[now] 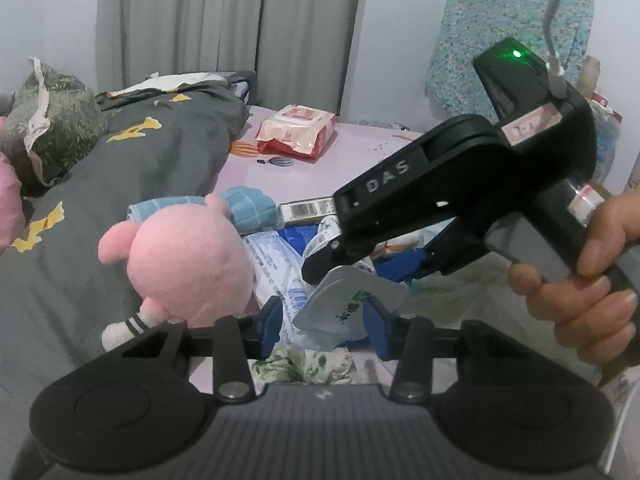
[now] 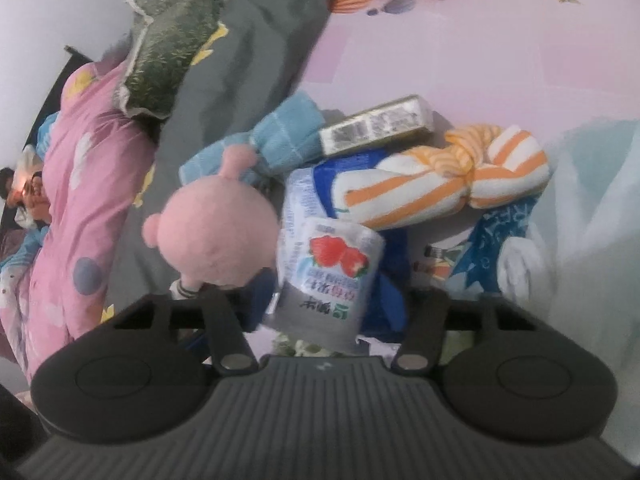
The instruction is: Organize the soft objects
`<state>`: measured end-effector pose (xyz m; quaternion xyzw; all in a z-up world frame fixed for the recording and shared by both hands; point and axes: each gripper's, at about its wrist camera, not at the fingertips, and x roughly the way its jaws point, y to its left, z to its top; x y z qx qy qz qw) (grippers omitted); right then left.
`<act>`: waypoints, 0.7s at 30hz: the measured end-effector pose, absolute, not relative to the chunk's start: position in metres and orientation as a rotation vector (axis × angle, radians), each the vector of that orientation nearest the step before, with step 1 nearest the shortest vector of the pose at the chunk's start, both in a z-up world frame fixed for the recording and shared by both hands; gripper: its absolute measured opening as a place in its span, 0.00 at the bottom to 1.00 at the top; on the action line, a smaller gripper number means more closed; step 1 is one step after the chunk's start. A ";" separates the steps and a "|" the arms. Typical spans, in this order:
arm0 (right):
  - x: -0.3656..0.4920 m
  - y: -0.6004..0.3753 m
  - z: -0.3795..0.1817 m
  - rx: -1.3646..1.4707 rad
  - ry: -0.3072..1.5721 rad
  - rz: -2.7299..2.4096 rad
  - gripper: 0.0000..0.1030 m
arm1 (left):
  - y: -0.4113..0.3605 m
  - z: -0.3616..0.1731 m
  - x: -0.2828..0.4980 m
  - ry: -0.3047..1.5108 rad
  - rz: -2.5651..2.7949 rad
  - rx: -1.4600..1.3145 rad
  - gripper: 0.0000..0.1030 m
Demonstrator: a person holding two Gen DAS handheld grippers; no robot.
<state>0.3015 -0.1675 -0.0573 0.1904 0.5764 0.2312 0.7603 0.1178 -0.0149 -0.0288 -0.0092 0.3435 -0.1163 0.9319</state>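
Observation:
A grey drink pouch [image 1: 340, 304] with a strawberry picture [image 2: 332, 276] stands upright over a heap of soft things on the bed. My left gripper [image 1: 324, 322] is shut on its lower part, with a blue pad on each side. My right gripper [image 2: 326, 300], held by a hand [image 1: 576, 280], comes in from the right [image 1: 320, 266] and is shut on the same pouch. A pink plush toy [image 1: 188, 264] [image 2: 216, 236] lies just left of it. Behind are a blue towel [image 2: 280, 136] and an orange-striped rolled towel [image 2: 452, 184].
A barcoded box [image 2: 376, 124] and a blue-and-white plastic pack [image 2: 304, 192] lie in the heap. A grey quilt [image 1: 120, 184] and a green pillow [image 1: 60, 128] fill the left. A wet-wipes pack [image 1: 296, 132] lies far back on the pink sheet [image 2: 480, 60]. A person [image 2: 24, 192] shows at the far left edge.

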 end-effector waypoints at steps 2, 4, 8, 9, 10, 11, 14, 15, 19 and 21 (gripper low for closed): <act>0.302 -0.173 -0.059 0.449 1.258 0.510 0.49 | -0.013 -0.029 0.118 0.703 -0.240 -0.025 0.44; 0.302 -0.177 -0.062 0.475 1.259 0.511 0.48 | -0.011 -0.027 0.119 0.703 -0.244 -0.032 0.44; 0.303 -0.186 -0.064 0.544 1.267 0.513 0.46 | -0.007 -0.022 0.116 0.688 -0.263 -0.041 0.44; 0.303 -0.189 -0.063 0.554 1.267 0.513 0.46 | -0.006 -0.021 0.116 0.685 -0.267 -0.041 0.44; 0.303 -0.191 -0.061 0.564 1.265 0.515 0.46 | -0.004 -0.020 0.117 0.683 -0.271 -0.039 0.44; 0.303 -0.194 -0.060 0.572 1.262 0.517 0.46 | -0.004 -0.020 0.116 0.682 -0.273 -0.037 0.45; 0.305 -0.203 -0.051 0.597 1.242 0.520 0.46 | -0.004 -0.020 0.118 0.688 -0.275 -0.038 0.45; 0.306 -0.206 -0.047 0.602 1.230 0.518 0.46 | -0.004 -0.021 0.119 0.693 -0.275 -0.042 0.45; 0.321 -0.221 -0.034 0.600 1.165 0.471 0.46 | -0.006 -0.026 0.124 0.719 -0.272 -0.052 0.45; 0.332 -0.227 -0.033 0.588 1.143 0.434 0.46 | -0.007 -0.028 0.125 0.728 -0.274 -0.056 0.45</act>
